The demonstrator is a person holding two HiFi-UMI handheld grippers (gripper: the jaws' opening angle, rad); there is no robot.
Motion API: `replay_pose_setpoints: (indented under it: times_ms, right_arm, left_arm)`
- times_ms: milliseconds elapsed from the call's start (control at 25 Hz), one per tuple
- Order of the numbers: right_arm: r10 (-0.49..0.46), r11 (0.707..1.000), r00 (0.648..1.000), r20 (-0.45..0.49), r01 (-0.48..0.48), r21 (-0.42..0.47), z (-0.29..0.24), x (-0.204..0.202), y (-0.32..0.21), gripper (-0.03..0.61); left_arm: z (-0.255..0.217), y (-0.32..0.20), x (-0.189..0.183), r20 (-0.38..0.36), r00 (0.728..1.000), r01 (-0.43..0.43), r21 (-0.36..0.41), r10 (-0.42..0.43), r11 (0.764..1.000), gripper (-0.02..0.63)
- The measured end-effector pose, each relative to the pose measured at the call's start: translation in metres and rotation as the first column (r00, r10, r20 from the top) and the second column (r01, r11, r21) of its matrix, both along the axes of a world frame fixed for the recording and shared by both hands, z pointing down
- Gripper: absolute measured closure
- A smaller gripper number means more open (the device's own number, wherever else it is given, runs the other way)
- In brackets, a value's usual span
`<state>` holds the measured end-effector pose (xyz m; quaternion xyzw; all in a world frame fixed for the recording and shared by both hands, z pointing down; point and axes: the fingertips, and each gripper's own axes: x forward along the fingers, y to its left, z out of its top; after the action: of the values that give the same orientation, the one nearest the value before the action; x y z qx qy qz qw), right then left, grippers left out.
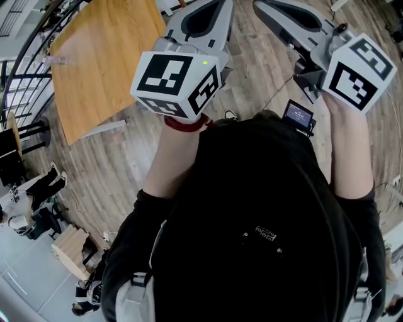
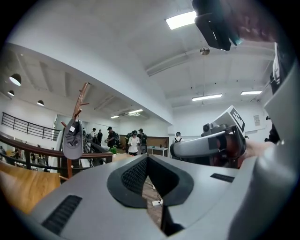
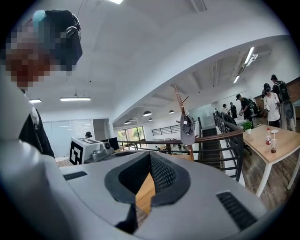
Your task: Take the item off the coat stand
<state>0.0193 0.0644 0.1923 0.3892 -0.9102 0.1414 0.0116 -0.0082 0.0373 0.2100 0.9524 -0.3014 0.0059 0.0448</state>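
A grey cap [image 2: 72, 139] hangs on a brown wooden coat stand [image 2: 80, 104], far off at the left of the left gripper view. In the right gripper view the same cap [image 3: 187, 131] hangs on the stand [image 3: 178, 99], far ahead and right of centre. My left gripper [image 2: 147, 158] is shut with nothing between its jaws. My right gripper [image 3: 150, 154] is also shut and empty. In the head view both are held up in front of my chest, the left gripper [image 1: 203, 19] beside the right gripper [image 1: 291, 17]. Neither is near the cap.
A wooden table [image 1: 104, 56] lies to my front left. A dark railing [image 2: 28, 151] runs past the stand. Another table with bottles [image 3: 276, 140] stands at the right, and several people [image 2: 133, 141] stand in the background.
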Motion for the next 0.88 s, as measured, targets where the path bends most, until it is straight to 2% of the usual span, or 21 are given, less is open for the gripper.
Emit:
replay_pose_setpoints:
  times_ms: [320,480,680,880]
  right_arm:
    - [-0.033,0.999,0.999,0.002,0.032,0.017,-0.008,-0.031,-0.018,0.561]
    - [-0.063,0.998,0.998,-0.020,0.064,0.017,-0.010,-0.059,-0.046,0.561]
    - [-0.107,0.994,0.994,-0.026,0.108,0.026,-0.008,-0.065,-0.047,0.561]
    - [-0.157,0.987,0.987,-0.025,0.158,0.025,-0.011,-0.081,-0.071,0.561]
  left_arm:
    - [-0.001,-0.009,-0.024,0.003,1.000,-0.004,0.006,0.004,1.000,0.620]
    - [0.000,-0.037,-0.054,-0.002,0.999,0.034,0.005,-0.034,0.999,0.620]
    - [-0.003,-0.037,-0.065,0.006,0.997,0.081,0.026,-0.081,0.996,0.620]
    - [-0.005,-0.057,-0.079,0.026,0.993,0.118,0.027,-0.118,0.993,0.620]
